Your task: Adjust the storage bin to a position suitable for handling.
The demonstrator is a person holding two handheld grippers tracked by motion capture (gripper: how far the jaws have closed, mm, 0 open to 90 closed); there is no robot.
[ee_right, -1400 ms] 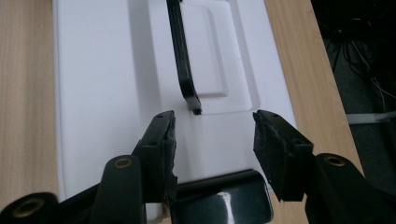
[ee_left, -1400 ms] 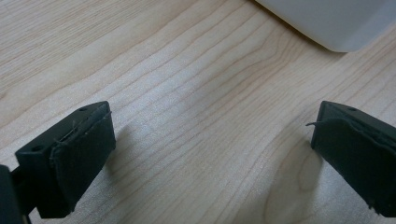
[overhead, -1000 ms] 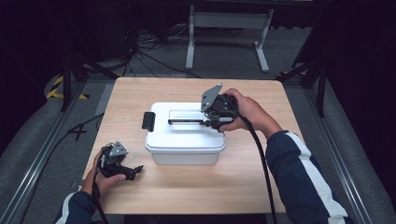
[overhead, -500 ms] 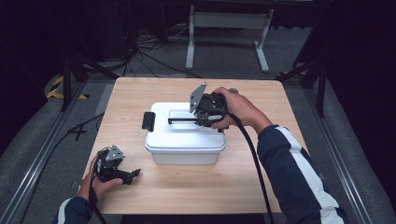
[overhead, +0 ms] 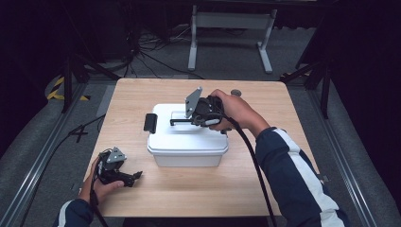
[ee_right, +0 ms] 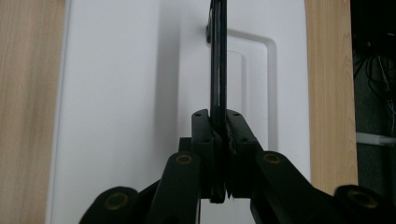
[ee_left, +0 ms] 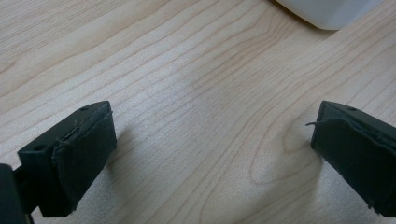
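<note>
A white lidded box (overhead: 187, 142) stands mid-table with a black latch (overhead: 150, 123) on its left end. Its thin black handle (overhead: 178, 122) stands up from the lid (ee_right: 130, 93). My right gripper (overhead: 193, 119) reaches over the lid from the right. Its jaws have just been closing and now pinch the handle (ee_right: 218, 56) between the pads, so the right gripper (ee_right: 218, 140) is shut on it. My left gripper (overhead: 136, 177) rests low at the table's front left, apart from the box. The left gripper (ee_left: 212, 144) stands open over bare wood, with the box's corner (ee_left: 327, 9) ahead.
The wooden table (overhead: 265, 189) has bare room in front of the box and on both sides of it. A small round object (overhead: 235, 92) lies near the back edge. A metal stand (overhead: 227, 21) and cables sit on the dark floor behind.
The right gripper has slid left along the lid and its jaws have closed on the black handle. The left hand has stayed in place.
</note>
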